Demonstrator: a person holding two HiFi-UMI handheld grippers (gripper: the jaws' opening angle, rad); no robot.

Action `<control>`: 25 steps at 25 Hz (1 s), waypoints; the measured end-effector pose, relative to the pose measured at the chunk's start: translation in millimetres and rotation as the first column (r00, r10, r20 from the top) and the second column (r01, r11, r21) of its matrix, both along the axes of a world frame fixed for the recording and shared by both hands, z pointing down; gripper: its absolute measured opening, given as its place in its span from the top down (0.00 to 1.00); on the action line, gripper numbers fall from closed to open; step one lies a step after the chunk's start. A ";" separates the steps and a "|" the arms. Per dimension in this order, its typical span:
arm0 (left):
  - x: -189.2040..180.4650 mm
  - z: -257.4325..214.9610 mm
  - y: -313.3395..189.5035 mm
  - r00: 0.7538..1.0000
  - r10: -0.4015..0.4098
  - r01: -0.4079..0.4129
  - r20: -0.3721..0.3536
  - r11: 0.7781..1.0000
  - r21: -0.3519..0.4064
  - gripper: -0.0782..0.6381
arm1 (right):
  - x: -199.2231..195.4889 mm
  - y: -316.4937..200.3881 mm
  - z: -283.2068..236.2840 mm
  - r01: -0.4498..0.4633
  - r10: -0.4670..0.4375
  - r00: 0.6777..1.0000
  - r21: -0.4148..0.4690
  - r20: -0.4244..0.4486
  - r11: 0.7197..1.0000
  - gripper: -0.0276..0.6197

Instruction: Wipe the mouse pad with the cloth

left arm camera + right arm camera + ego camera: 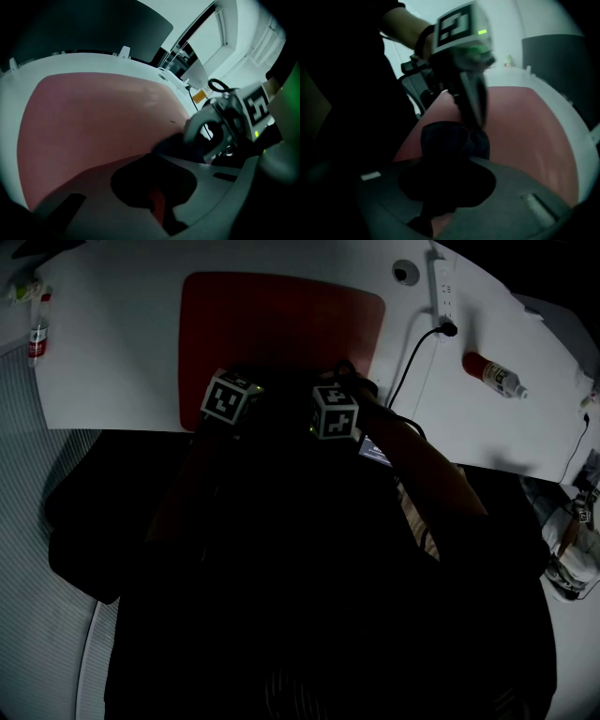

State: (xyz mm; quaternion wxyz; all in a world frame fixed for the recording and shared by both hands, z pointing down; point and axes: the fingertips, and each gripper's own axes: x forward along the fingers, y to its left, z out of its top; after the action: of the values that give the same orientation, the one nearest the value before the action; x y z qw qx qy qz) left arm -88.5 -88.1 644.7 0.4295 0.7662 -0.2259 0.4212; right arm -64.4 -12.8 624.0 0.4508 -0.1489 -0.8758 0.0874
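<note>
A red mouse pad lies on the white table. Both grippers hover at its near edge, tips close together. Between them sits a dark cloth, hard to make out in the head view. In the right gripper view the cloth bunches just ahead of my right gripper and runs into its jaws, which are shut on it. My left gripper points down with its fingers together, tips touching the cloth's far lump. The left gripper view shows the pad, the cloth and the right gripper.
A white power strip with a black cable lies right of the pad. A bottle with a red end rests further right, and another bottle stands at the far left. The table's near edge is just behind the grippers.
</note>
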 end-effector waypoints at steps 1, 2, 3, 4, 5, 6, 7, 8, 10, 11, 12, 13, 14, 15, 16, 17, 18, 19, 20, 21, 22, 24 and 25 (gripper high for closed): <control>0.2 0.5 0.5 1.000 0.004 -0.004 0.005 1.000 0.001 0.88 | 8.4 -18.4 3.3 -0.041 0.041 0.999 0.024 -0.007 0.999 0.83; -0.3 1.2 1.0 1.000 0.007 -0.007 0.011 1.000 0.000 0.88 | 19.5 -42.5 7.4 -0.096 0.097 0.995 0.058 -0.019 0.994 0.83; -1.5 1.7 1.3 1.000 0.008 -0.008 0.016 1.000 -0.001 0.88 | 32.5 -70.6 10.4 -0.162 0.166 0.986 0.096 -0.033 0.982 0.83; -2.9 2.0 1.3 1.000 0.008 -0.008 0.018 1.000 -0.002 0.88 | 47.3 -100.2 11.7 -0.235 0.243 0.969 0.131 -0.051 0.963 0.83; -3.9 1.8 1.2 1.000 0.005 -0.005 0.016 1.000 -0.003 0.88 | 63.2 -129.3 11.4 -0.310 0.325 0.943 0.165 -0.071 0.936 0.83; -4.2 1.5 1.0 1.000 0.000 0.000 0.012 1.000 -0.002 0.88 | 78.5 -155.8 9.4 -0.381 0.403 0.911 0.196 -0.085 0.904 0.82; -4.0 1.3 1.0 1.000 -0.005 0.005 0.008 1.000 -0.001 0.88 | 91.4 -177.3 6.6 -0.444 0.471 0.878 0.218 -0.090 0.869 0.82; -3.8 1.3 1.0 1.000 -0.009 0.009 0.006 1.000 0.001 0.88 | 100.8 -192.1 4.8 -0.494 0.523 0.848 0.228 -0.089 0.839 0.82; -3.6 1.3 1.0 1.000 -0.012 0.012 0.004 1.000 0.001 0.88 | 107.7 -202.8 3.0 -0.546 0.578 0.810 0.233 -0.100 0.805 0.82; -3.6 1.3 1.1 1.000 -0.012 0.012 0.004 1.000 0.000 0.88 | 106.5 -200.3 0.8 -0.552 0.588 0.800 0.235 -0.122 0.800 0.83; -3.8 1.4 1.4 1.000 -0.011 0.011 0.003 1.000 -0.002 0.88 | 103.2 -193.4 -0.7 -0.546 0.584 0.799 0.233 -0.146 0.805 0.84; -4.1 1.6 1.4 1.000 -0.010 0.010 0.001 1.000 -0.001 0.88 | 96.8 -182.2 0.4 -0.522 0.559 0.814 0.221 -0.159 0.824 0.84; -4.6 1.9 0.8 1.000 -0.011 0.011 0.000 1.000 0.000 0.88 | 87.7 -166.6 3.6 -0.481 0.513 0.843 0.200 -0.160 0.853 0.84; -4.9 2.1 0.2 1.000 -0.011 0.011 -0.001 1.000 0.001 0.88 | 77.3 -146.7 6.1 -0.430 0.457 0.875 0.176 -0.158 0.885 0.83; -5.0 2.2 0.2 1.000 -0.012 0.012 -0.002 1.000 0.002 0.88 | 66.4 -122.8 7.5 -0.375 0.396 0.905 0.148 -0.155 0.915 0.83; -5.1 2.3 0.4 1.000 -0.013 0.013 -0.003 1.000 0.003 0.88 | 54.8 -96.5 8.7 -0.316 0.331 0.932 0.116 -0.148 0.942 0.83; -5.1 2.4 0.3 1.000 -0.013 0.013 -0.003 1.000 0.005 0.88 | 43.4 -70.5 9.4 -0.249 0.259 0.956 0.086 -0.140 0.965 0.83; -4.9 2.4 0.2 1.000 -0.013 0.013 -0.003 1.000 0.005 0.88 | 33.9 -46.3 8.5 -0.173 0.180 0.973 0.063 -0.141 0.983 0.83; -4.7 2.1 0.4 1.000 -0.013 0.013 -0.004 1.000 0.004 0.88 | 28.7 -24.8 6.7 -0.090 0.097 0.982 0.048 -0.161 0.995 0.83; -4.2 1.7 0.7 1.000 -0.013 0.013 -0.005 1.000 0.003 0.88 | 28.2 -7.3 5.9 -0.005 0.013 0.980 0.044 -0.198 0.999 0.83; -3.6 1.4 0.6 1.000 -0.013 0.013 -0.006 1.000 0.004 0.88 | 29.1 5.1 6.3 0.073 -0.060 0.971 0.047 -0.233 0.996 0.83; -2.6 1.3 -1.1 1.000 -0.013 0.013 -0.007 1.000 0.013 0.88 | 24.7 16.9 8.3 0.167 -0.152 0.963 0.049 -0.222 0.985 0.83; -2.4 1.6 -1.5 1.000 -0.014 0.014 -0.006 1.000 0.015 0.88 | 21.8 16.9 9.3 0.177 -0.166 0.969 0.046 -0.185 0.983 0.83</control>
State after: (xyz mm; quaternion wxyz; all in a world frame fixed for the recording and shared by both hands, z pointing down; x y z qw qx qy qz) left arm -90.9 -89.6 646.3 0.4273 0.7691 -0.2333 0.4141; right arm -42.5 4.0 633.2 0.5387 -0.2013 -0.8174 0.0341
